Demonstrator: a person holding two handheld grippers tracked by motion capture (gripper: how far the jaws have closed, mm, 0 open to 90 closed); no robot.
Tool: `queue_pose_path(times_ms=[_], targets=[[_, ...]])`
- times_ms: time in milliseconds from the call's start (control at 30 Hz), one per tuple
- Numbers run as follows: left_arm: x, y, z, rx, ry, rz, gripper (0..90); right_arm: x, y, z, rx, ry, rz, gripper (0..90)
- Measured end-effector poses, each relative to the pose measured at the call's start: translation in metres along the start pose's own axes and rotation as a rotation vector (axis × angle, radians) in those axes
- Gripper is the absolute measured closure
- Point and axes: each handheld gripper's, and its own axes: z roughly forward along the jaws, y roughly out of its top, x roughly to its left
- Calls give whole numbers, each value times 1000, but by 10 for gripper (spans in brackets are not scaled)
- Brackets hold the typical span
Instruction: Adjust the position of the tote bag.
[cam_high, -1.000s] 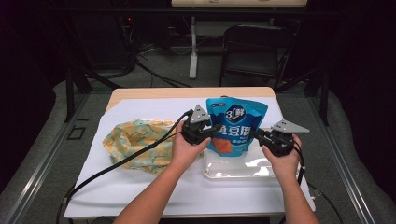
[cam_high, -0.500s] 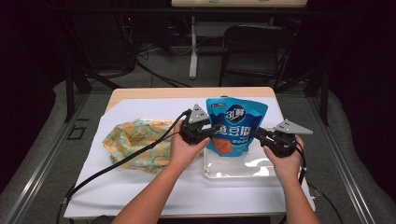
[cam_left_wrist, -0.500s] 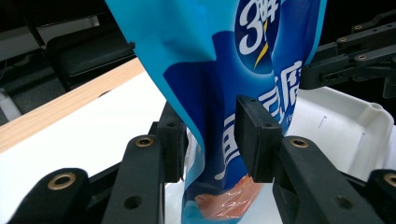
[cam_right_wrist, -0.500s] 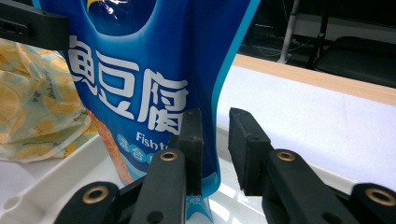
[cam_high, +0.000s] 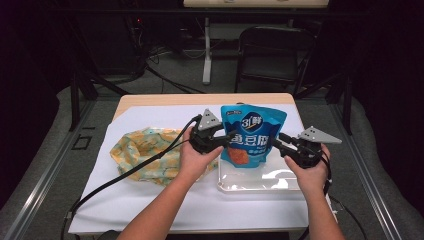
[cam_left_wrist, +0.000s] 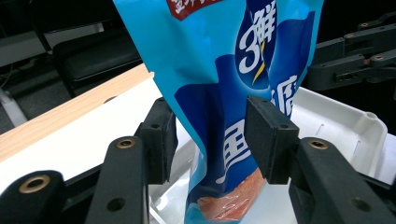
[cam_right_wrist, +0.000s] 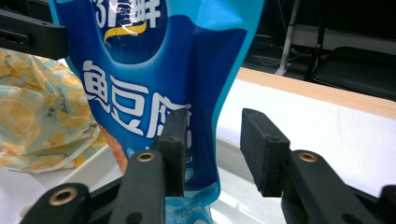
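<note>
On the left lies a yellow patterned cloth (cam_high: 150, 154). The left gripper (cam_high: 226, 138) has just been opening; its jaws stand apart around the left edge of the blue snack bag (cam_high: 253, 135), not squeezing. The bag stands tall in the clear tray (cam_high: 260, 181), between both grippers. The right gripper (cam_high: 278, 141) has just been opening too, loose around the bag's right edge. Both hands sit low and level, equally near.

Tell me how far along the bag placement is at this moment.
Done: the blue snack bag stands upright in the clear tray. In hand: the left tool and right tool have just been opening, each with a side edge of the bag between its jaws, pads apart. Left: drawing both tools clear. The yellow patterned cloth bag lies flat beside the tray.
</note>
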Motion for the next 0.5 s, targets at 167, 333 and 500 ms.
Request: queue_pose_path(times_ms=[167, 333, 500], targets=[[1, 4, -5, -15, -3, -9, 536, 4, 2, -5, 0, -4, 2, 589], [3, 8, -10, -22, -3, -20, 540, 6, 6, -13, -5, 3, 12, 572], [1, 11, -17, -30, 8, -9, 539, 11, 10, -18, -17, 10, 7, 570]])
